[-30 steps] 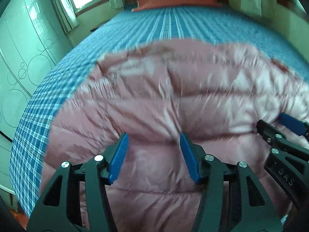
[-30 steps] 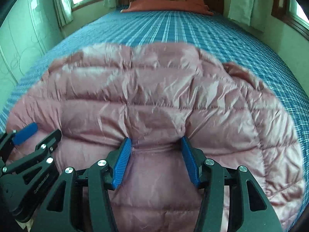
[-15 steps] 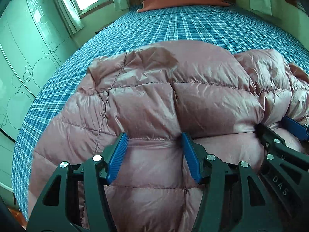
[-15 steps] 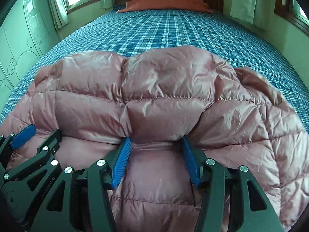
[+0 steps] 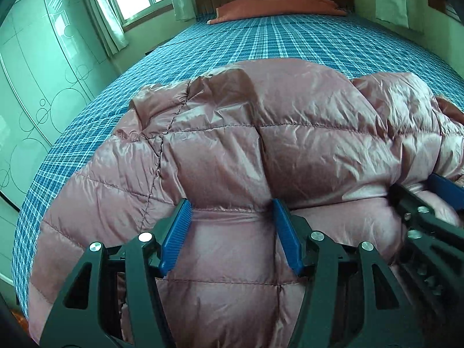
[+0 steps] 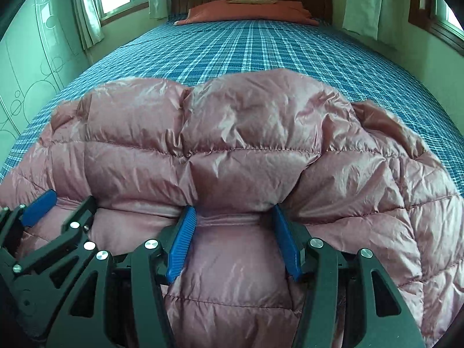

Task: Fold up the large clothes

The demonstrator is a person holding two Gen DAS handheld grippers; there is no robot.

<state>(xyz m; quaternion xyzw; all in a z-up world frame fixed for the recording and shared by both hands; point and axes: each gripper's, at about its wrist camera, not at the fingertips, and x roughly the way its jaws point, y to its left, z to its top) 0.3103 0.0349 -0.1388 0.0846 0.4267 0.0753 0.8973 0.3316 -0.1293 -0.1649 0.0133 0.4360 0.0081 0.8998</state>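
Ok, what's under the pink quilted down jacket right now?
The pink quilted down jacket lies on the blue plaid bedsheet, which shows all around it. Anything beneath the folded-over layer is covered.

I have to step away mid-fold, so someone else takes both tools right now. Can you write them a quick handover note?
Left tool: open, fingers apart, pressed against the pink down jacket.
Right tool: open too, likewise against the jacket, beside the left one.
Jacket lies on the blue plaid bed, near the foot end.
Done: a puffy layer is doubled over, its edge just ahead of both tools.
Left: flatten that fold, then probably fold once more; the right side looks bunched.
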